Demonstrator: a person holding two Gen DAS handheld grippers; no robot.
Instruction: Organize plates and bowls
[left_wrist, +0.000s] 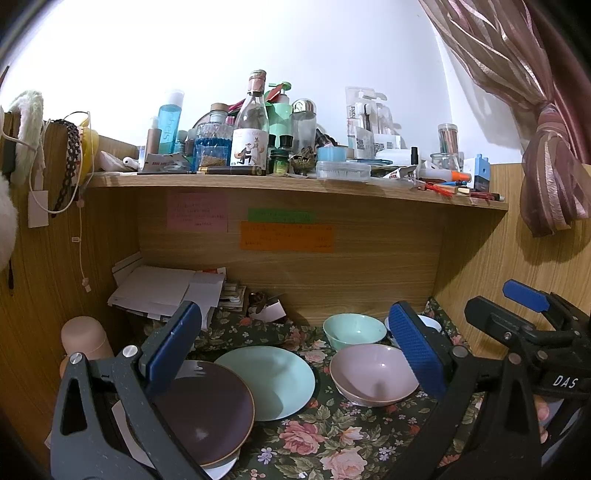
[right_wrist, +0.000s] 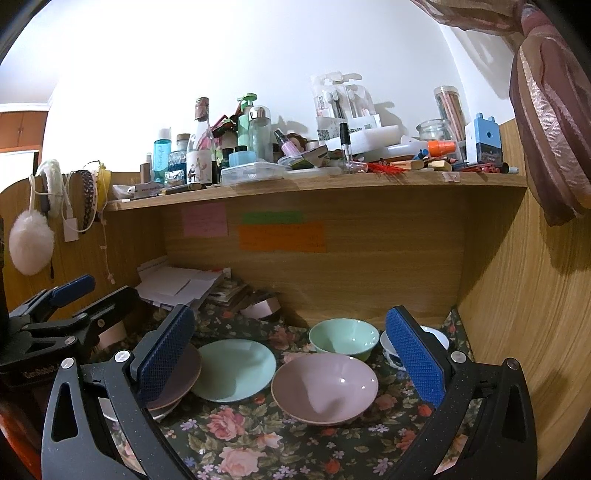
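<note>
- Hovering with jaws spread and empty, the right gripper (right_wrist: 291, 354) faces the pink bowl (right_wrist: 325, 387) just ahead.
- Left gripper (left_wrist: 291, 354), likewise spread and empty, sits nearer the purple plate (left_wrist: 207, 410).

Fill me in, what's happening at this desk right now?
A person holds two grippers over a floral cloth, both open and empty. On it sit a dark plate stacked on a white one, a mint plate, a pink bowl, a mint bowl and a white bowl behind. The left gripper and right gripper touch nothing yet.
</note>
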